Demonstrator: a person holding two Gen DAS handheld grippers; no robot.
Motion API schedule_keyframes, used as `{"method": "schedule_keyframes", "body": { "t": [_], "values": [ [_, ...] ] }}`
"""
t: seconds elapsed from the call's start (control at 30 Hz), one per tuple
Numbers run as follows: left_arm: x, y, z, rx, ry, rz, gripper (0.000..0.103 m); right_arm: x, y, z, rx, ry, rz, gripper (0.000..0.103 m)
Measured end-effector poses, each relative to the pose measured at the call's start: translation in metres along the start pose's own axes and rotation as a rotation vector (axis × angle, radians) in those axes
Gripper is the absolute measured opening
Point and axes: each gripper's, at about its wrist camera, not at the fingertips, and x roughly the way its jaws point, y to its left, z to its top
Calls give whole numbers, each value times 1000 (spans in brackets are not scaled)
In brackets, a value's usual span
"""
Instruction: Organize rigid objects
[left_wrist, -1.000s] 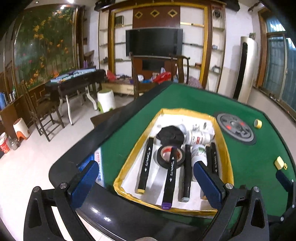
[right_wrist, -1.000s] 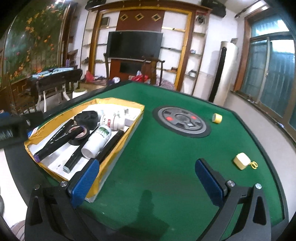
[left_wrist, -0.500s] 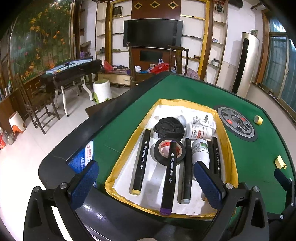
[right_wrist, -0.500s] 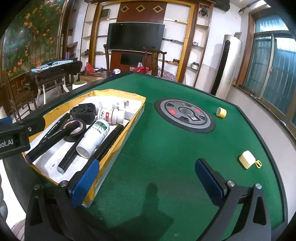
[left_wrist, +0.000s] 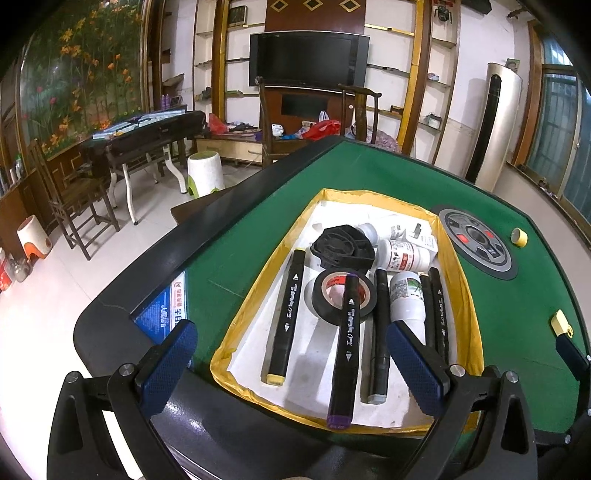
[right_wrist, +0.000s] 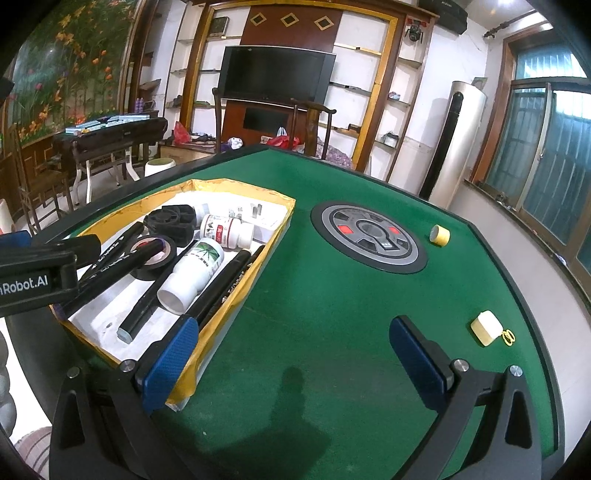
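Observation:
A white tray with a yellow taped rim (left_wrist: 255, 291) (right_wrist: 236, 306) lies on the green table. It holds several black markers (left_wrist: 284, 314), a black tape roll (left_wrist: 323, 295) (right_wrist: 162, 254), two white bottles (left_wrist: 404, 295) (right_wrist: 195, 269) and a black round part (left_wrist: 343, 245). My left gripper (left_wrist: 291, 365) is open and empty above the tray's near end. My right gripper (right_wrist: 295, 362) is open and empty over bare felt right of the tray. A small yellow tape roll (right_wrist: 439, 234) and a pale yellow case (right_wrist: 485, 326) lie on the felt to the right.
A round grey centre panel (right_wrist: 369, 236) is set in the table beyond the right gripper. The table has a black raised rim (left_wrist: 155, 266). The left gripper's body (right_wrist: 37, 280) shows at the right wrist view's left edge. Chairs and a TV stand behind.
The left gripper has moved closer over the tray. The right gripper has shifted slightly forward. Both stayed open and empty.

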Motion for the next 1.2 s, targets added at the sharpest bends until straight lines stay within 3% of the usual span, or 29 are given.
{"method": "schedule_keyframes", "body": {
  "t": [0.67, 1.2],
  "values": [
    [-6, 2, -2, 3, -10, 21, 103, -7, 1, -2, 4, 5, 2, 103],
    [-43, -2, 1, 37, -204, 96, 103, -6, 7, -5, -8, 5, 10, 103]
  ]
}}
